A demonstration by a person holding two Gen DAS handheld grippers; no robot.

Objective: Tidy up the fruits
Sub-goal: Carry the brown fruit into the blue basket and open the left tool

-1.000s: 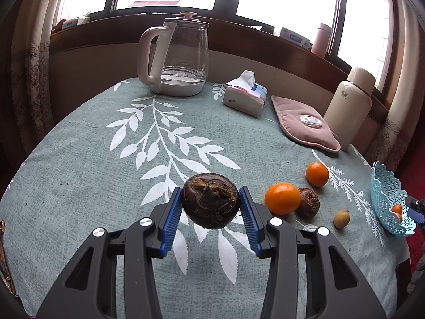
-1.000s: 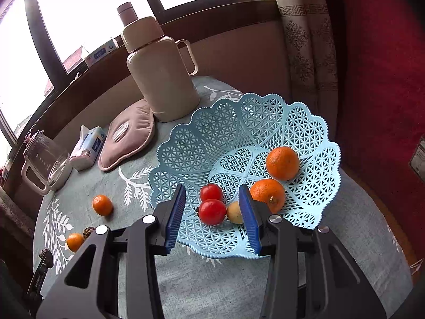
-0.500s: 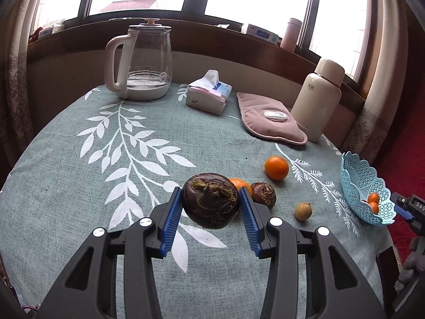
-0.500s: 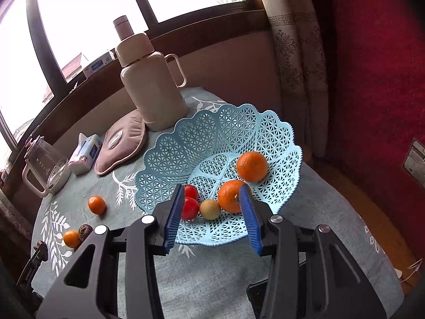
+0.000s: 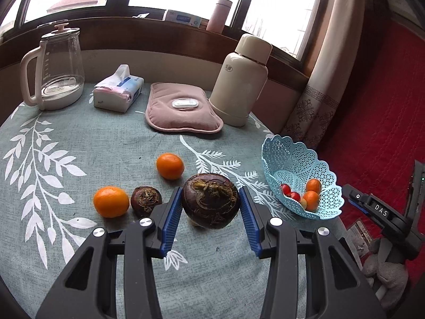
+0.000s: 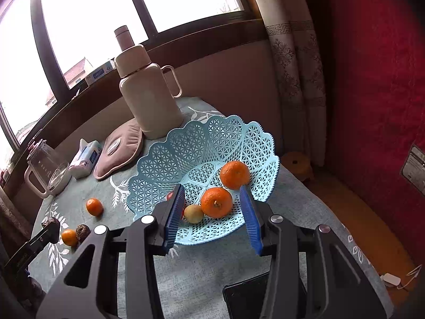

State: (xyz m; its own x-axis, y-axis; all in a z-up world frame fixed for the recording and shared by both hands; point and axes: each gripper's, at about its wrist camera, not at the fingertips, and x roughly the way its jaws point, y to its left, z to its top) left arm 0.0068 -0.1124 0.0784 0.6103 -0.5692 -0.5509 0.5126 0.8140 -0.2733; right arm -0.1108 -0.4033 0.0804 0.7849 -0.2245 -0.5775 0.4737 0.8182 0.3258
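My left gripper [image 5: 211,212] is shut on a large dark brown water chestnut [image 5: 211,200], held above the tablecloth. On the cloth lie two oranges [image 5: 170,166] [image 5: 111,201] and a smaller chestnut [image 5: 146,198]. To the right stands the pale blue lattice basket [image 5: 292,164]. In the right wrist view the basket [image 6: 202,143] holds two oranges [image 6: 235,174] [image 6: 216,202], a yellowish fruit [image 6: 194,213] and a red one mostly hidden by a finger. My right gripper [image 6: 212,218] hovers open over the basket's near rim, gripping nothing.
At the back of the round table stand a glass kettle [image 5: 57,66], a tissue pack [image 5: 117,90], a pink heat pad [image 5: 183,111] and a cream thermos [image 5: 243,79]. A black phone [image 6: 247,297] lies near the table's front edge. Red fabric [image 5: 377,101] fills the right side.
The left gripper has swung right toward the basket, still holding the chestnut. The right gripper has drawn back a little from the basket's middle to its near rim.
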